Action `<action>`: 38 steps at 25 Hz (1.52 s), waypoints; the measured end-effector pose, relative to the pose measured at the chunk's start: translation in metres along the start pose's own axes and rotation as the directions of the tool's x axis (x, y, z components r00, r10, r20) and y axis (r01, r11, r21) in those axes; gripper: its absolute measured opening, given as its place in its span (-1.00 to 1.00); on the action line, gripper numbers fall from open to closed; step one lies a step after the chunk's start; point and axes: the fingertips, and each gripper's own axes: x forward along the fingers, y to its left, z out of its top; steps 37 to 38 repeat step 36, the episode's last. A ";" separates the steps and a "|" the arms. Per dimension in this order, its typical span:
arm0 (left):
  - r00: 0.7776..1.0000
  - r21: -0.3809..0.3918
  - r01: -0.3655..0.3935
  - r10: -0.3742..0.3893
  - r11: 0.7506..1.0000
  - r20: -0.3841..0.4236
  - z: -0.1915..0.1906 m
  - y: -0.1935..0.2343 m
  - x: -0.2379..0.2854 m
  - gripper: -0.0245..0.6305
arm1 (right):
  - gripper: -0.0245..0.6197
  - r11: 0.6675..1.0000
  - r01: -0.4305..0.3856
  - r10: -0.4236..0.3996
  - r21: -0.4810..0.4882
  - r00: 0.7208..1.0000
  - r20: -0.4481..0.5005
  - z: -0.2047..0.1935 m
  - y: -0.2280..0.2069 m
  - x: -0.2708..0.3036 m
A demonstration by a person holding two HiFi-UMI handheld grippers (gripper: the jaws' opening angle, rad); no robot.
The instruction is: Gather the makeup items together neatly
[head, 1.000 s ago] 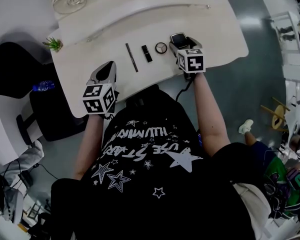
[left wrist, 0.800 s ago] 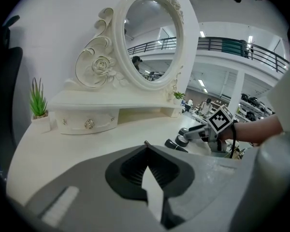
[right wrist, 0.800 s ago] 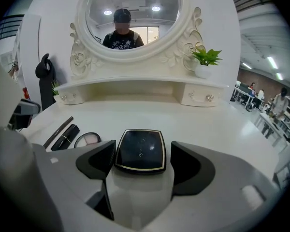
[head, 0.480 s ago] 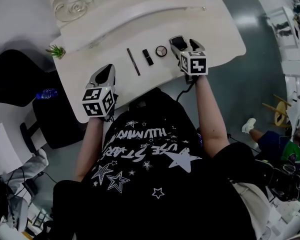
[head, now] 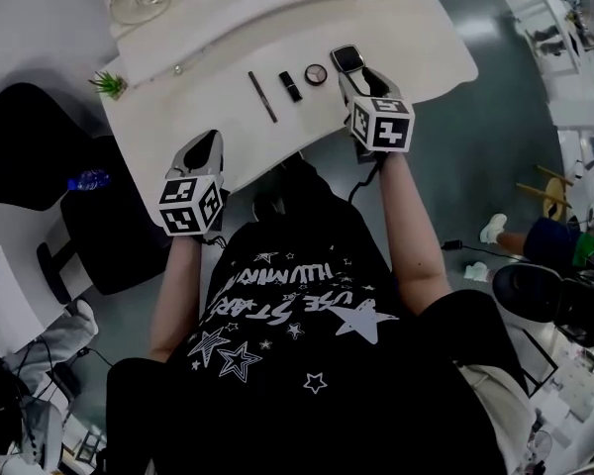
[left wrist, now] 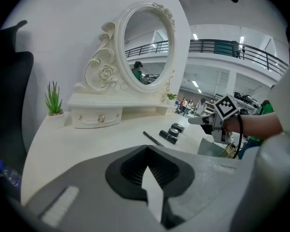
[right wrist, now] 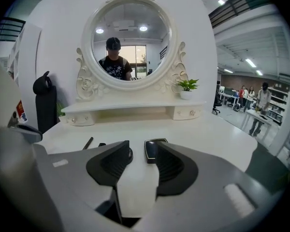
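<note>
White bench [head: 416, 57] carrying a row of dark makeup items side by side: pencil [head: 262, 96], lipstick [head: 291, 85], round compact [head: 317, 72], rectangular compact [head: 347, 58]. Right claw [head: 356, 79] just short of the rectangular compact, jaws spread though just now closing in, nothing between them. Left claw [head: 209, 142] pressed together and empty, well apart to the left.

The table [head: 163, 127] is lying bare across its left half, leaving free passage from the front edge to the drawer shelf [head: 257, 13]. Near the front edge, right of centre, a pencil [head: 262, 96], lipstick [head: 291, 85], round compact [head: 317, 73] and rectangular case [head: 347, 58] are forming a barrier row. A plant [head: 109, 84] is occupying the back left corner.
</note>
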 end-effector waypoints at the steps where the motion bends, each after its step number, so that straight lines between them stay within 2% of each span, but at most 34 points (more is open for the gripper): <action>1: 1.000 0.002 0.002 -0.002 1.000 0.001 -0.002 -0.001 -0.003 -0.93 | -0.42 1.000 0.008 -0.008 0.013 1.000 0.012 -0.001 0.001 -0.006; 3: 1.000 -0.001 0.002 -0.002 1.000 0.008 -0.006 -0.004 -0.009 -0.93 | -0.83 0.999 0.026 -0.027 0.031 0.999 0.029 -0.004 0.003 -0.017; 8: 1.000 -0.015 -0.006 0.007 1.000 0.018 -0.013 -0.006 -0.021 -0.93 | -0.83 0.998 0.019 -0.023 0.055 0.998 0.064 -0.004 0.011 -0.027; 15: 1.000 -0.028 -0.019 0.020 0.999 0.013 -0.023 -0.019 -0.025 -0.93 | -0.83 0.999 -0.045 0.045 -0.005 0.998 0.045 -0.014 0.032 -0.033; 20: 1.000 -0.005 -0.019 0.019 1.000 0.015 -0.027 -0.036 -0.031 -0.93 | -0.83 0.997 -0.074 0.074 -0.021 0.996 0.043 -0.025 0.035 -0.046; 34: 0.999 0.025 -0.011 0.010 1.000 0.040 -0.033 -0.121 -0.060 -0.93 | -0.83 0.995 -0.099 0.100 -0.022 0.993 0.063 -0.057 0.010 -0.137; 38: 0.999 0.029 -0.011 0.009 1.000 0.051 -0.032 -0.132 -0.065 -0.93 | -0.83 0.995 -0.099 0.100 -0.020 0.993 0.066 -0.061 0.007 -0.147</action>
